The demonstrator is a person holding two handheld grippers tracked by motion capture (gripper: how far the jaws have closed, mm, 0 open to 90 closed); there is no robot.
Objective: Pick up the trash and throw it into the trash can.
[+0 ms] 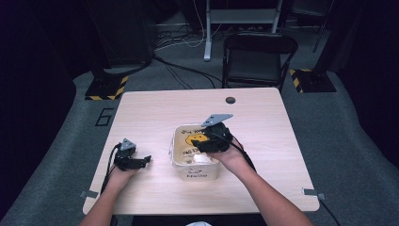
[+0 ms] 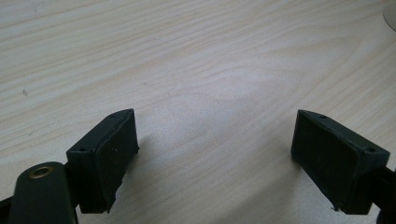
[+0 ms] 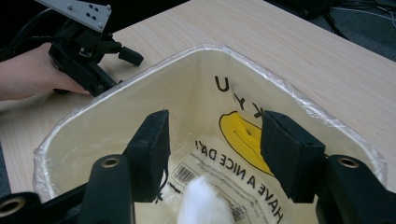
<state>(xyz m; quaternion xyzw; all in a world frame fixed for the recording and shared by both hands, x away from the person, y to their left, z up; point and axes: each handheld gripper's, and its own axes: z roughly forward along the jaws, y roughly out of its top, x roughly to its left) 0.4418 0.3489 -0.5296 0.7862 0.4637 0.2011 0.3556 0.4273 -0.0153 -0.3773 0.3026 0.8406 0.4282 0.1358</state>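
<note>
Plastic-lined square bin (image 1: 181, 155) on pale woodgrain table (image 1: 150, 117).

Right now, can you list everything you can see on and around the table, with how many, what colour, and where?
Table: one, light wood, centre of the high view.
Bin: one, cream, lined with a clear bag printed with a yellow smiley; middle of the table.
White lump: one, white, inside the bin near its bottom; what it is cannot be told.
Chair: one, black, beyond the table's far edge.
Striped bases: two, black and yellow, on the floor at the far corners.
Left tongs: black, open over bare tabletop, left of the bin.
Right tongs: black, open, pointing down into the bin.
Hands: two, one on each tongs.
</note>
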